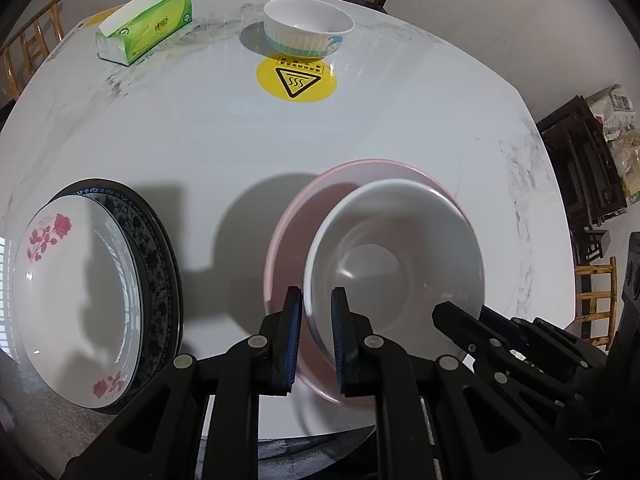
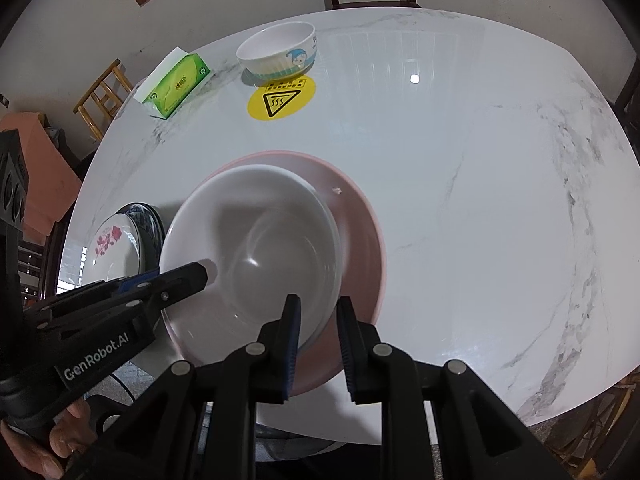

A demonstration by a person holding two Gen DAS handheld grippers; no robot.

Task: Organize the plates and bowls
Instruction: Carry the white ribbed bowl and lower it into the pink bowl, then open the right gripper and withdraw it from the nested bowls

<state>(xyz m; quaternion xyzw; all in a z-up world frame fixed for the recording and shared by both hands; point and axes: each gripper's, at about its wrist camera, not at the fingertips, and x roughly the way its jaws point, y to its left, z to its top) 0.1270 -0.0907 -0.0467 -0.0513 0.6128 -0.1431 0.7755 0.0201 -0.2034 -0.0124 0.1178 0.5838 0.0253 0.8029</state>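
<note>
Left gripper: jaws gripping the white bowl rim at 7 o'clock.
Right gripper: jaws closing around the same rim at 5 o'clock.
White bowl: sitting in the pink plate on the worktop.
Writing: "GenRobot.AI" showing on the left gripper.
Far bowl: sitting at 12 o'clock, touching the yellow hot-surface sticker.
Tissue box: green, its print too small to read.

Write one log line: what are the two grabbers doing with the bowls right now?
left gripper: around white bowl rim | right gripper: around same rim | white bowl: inside pink bowl | cartoon bowl: untouched
</note>
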